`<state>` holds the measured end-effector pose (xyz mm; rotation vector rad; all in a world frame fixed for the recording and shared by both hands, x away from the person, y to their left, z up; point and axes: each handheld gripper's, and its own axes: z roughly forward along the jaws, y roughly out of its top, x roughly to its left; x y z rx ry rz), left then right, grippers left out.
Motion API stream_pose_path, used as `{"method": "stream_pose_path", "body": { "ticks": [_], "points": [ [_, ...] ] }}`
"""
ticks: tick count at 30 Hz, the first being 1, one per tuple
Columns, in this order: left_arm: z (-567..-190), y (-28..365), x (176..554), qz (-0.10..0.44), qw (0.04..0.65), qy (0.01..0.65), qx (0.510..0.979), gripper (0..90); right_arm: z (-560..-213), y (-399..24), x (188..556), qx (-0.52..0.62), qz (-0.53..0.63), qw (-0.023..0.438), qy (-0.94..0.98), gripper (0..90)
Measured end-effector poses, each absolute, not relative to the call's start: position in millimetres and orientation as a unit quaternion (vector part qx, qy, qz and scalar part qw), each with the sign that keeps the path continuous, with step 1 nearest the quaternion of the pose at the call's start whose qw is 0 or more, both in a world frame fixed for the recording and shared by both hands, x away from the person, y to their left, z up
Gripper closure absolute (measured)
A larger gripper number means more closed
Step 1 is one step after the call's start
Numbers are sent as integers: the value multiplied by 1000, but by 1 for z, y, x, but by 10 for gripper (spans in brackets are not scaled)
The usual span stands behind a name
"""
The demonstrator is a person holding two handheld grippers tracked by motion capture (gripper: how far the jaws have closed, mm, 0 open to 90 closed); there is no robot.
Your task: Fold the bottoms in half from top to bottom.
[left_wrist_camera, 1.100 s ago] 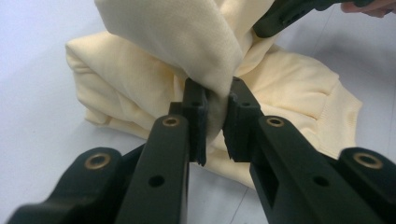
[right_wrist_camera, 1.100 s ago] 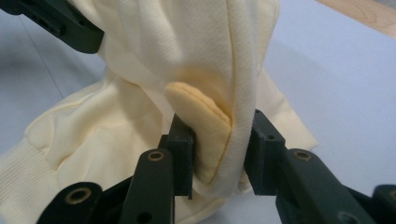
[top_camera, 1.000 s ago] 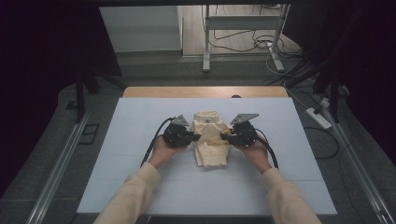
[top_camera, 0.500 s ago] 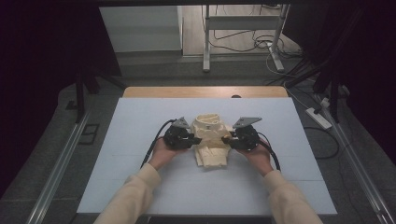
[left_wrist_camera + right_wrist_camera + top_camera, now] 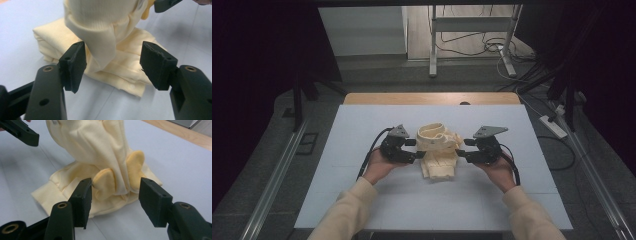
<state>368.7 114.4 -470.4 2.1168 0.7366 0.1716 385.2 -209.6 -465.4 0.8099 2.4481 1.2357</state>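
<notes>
A cream knitted garment point(image 5: 438, 152) lies folded on the white table top point(image 5: 362, 130), its upper part bunched into a raised roll. My left gripper point(image 5: 411, 149) is at its left side and my right gripper point(image 5: 462, 149) at its right, each held in a hand. In the left gripper view the left gripper point(image 5: 113, 60) has just been opening; a hanging fold of the garment point(image 5: 100, 15) sits between the pads, close to the left one, unpressed. The right gripper point(image 5: 117, 195) has also been opening, and the garment point(image 5: 95, 142) with two yellow patches stands between its pads, not squeezed.
The wooden table edge point(image 5: 432, 98) shows beyond the white top. A metal stand point(image 5: 472, 30) and cables are on the floor behind, and a power strip point(image 5: 552, 125) lies to the right. Bare white surface surrounds the garment.
Both grippers' jaws have opened off the garment and the hands have drawn slightly apart and upward. The garment's upper part now stands bunched in a roll.
</notes>
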Motion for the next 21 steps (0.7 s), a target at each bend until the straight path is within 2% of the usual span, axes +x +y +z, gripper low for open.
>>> {"method": "stream_pose_path", "body": {
  "ticks": [15,21],
  "points": [
    [-458,145,358,81,455,310,831,379,-456,-215,384,303,421,150,842,426],
    [-456,153,356,91,461,317,824,386,-453,-218,386,313,424,149,837,466]
  ]
}}
